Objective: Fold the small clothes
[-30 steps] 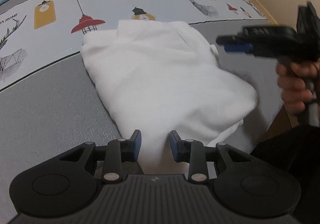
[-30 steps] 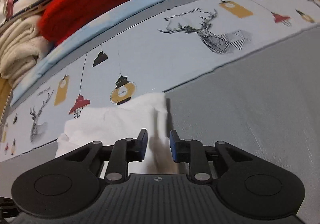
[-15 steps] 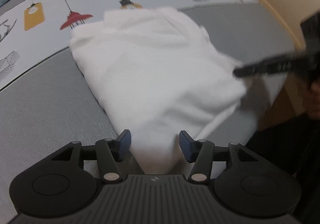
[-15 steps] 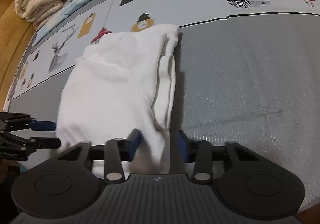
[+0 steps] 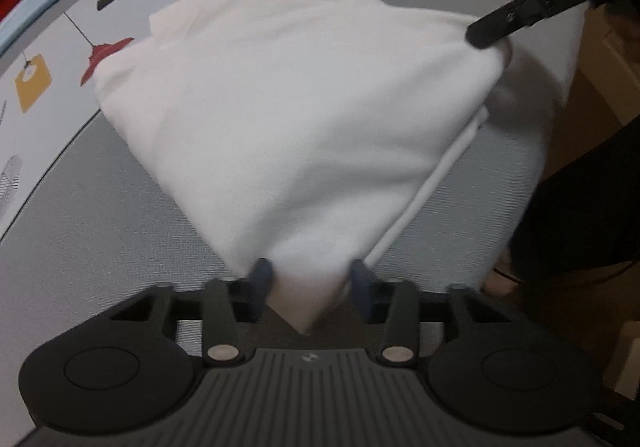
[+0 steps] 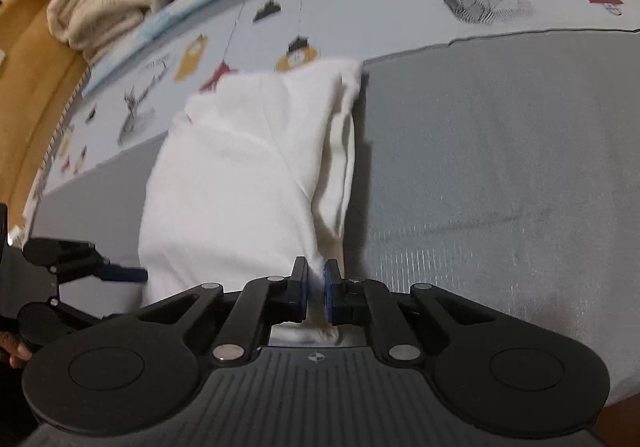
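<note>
- Both views are dim and soft, with a flat indoor light and no hard glare anywhere.
- The white garment (image 5: 304,119) is the brightest area; its folds wash out to near-blank white in the left wrist view.
- A narrow dark shadow runs along the garment's right edge on the grey bedcover (image 6: 500,175) in the right wrist view.
- Motion blur smears the pads of the left gripper (image 5: 311,279) and the printed pattern at the far edge.
- Fisheye distortion bends the bedcover's seam and border into curves near the frame edges.
- The folded cream towels (image 6: 104,7) in the corner are blurred and out of focus.
</note>
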The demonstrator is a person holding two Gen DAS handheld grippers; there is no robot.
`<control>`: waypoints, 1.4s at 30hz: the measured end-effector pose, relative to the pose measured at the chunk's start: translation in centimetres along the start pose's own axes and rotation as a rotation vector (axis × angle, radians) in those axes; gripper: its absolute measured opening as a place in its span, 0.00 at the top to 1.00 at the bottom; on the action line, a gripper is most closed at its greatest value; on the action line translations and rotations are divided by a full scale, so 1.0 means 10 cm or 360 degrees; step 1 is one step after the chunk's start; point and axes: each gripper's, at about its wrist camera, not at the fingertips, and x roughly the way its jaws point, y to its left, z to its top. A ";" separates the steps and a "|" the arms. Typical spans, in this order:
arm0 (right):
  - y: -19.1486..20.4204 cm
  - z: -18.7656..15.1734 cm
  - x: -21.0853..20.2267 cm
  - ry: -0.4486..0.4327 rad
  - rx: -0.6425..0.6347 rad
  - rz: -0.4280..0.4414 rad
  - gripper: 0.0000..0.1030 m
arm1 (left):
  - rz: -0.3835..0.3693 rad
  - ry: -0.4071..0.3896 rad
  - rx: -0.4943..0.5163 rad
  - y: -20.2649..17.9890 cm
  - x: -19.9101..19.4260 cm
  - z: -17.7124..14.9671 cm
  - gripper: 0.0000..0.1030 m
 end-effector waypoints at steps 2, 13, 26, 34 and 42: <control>0.01 0.00 -0.03 -0.0019 0.0004 0.0003 0.92 | -0.0040 0.0009 -0.0028 0.06 -0.03 -0.02 0.96; -0.06 -0.06 -0.11 0.0053 0.0007 0.0073 0.93 | -0.0204 -0.0012 -0.0026 0.26 -0.24 -0.21 0.98; 0.11 -0.05 -0.12 -0.0030 -0.0189 -0.0081 0.81 | -0.0475 -0.0310 -0.0452 0.71 -0.36 0.16 0.75; 0.23 -0.01 0.34 0.0134 -0.0279 -0.0088 0.79 | -0.0428 -0.0030 -0.0302 0.54 -0.02 0.11 0.76; 0.12 0.13 0.20 -0.0006 -0.0198 -0.0081 0.65 | -0.0477 -0.0395 -0.0906 1.39 -0.15 0.15 0.69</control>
